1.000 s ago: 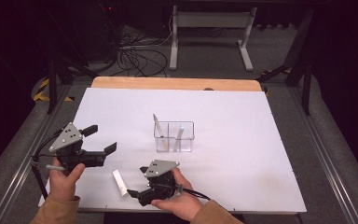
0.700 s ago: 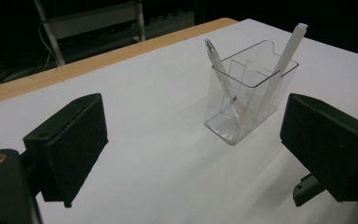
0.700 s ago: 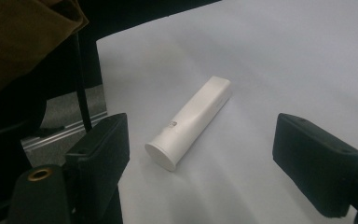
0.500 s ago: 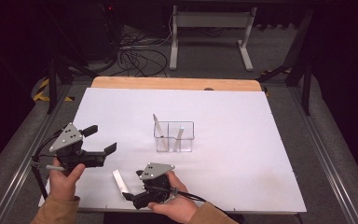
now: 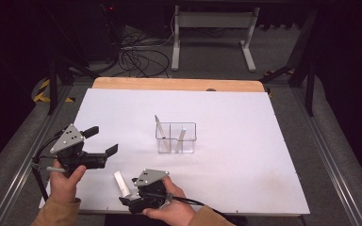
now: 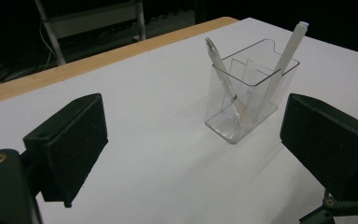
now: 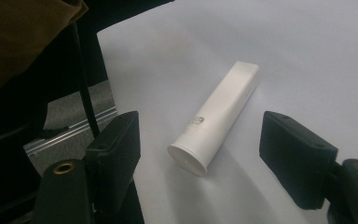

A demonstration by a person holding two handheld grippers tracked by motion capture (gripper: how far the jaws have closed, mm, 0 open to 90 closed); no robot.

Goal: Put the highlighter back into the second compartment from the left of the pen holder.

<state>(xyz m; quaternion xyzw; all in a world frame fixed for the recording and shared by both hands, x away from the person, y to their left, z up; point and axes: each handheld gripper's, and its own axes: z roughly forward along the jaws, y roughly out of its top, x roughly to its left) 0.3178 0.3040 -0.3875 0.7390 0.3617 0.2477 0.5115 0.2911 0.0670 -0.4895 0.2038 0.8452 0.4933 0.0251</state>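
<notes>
A: Right gripper (image 5: 131,197), near edge of table (image 5: 245,155). What sits between the jaws?

B: White tube (image 7: 216,116), smooth matte plastic, lying flat on the white sheet. Round cap end faces the camera in the right gripper view, far end flattened and squared off. Small grey print near the cap. In the high view the tube (image 5: 121,184) lies just left of the gripper body.

A: Clamped?

B: No. Jaws about half spread, have just been closing, tube between them with gaps on both sides. Pads are blocky, black, faintly grainy.

A: Left gripper (image 5: 102,142)?

B: Held above the left part of the table, jaws wide apart, nothing in them. Grey three-cornered plate on top.

A: Middle of the table?

B: Clear plastic holder (image 6: 249,88), rectangular, thin glossy walls, one inner divider. Two slim white pens lean in it: one pen (image 6: 221,70) with a shiny silver tip, other pen (image 6: 286,49) with a pale cap. Well apart from the tube
</notes>
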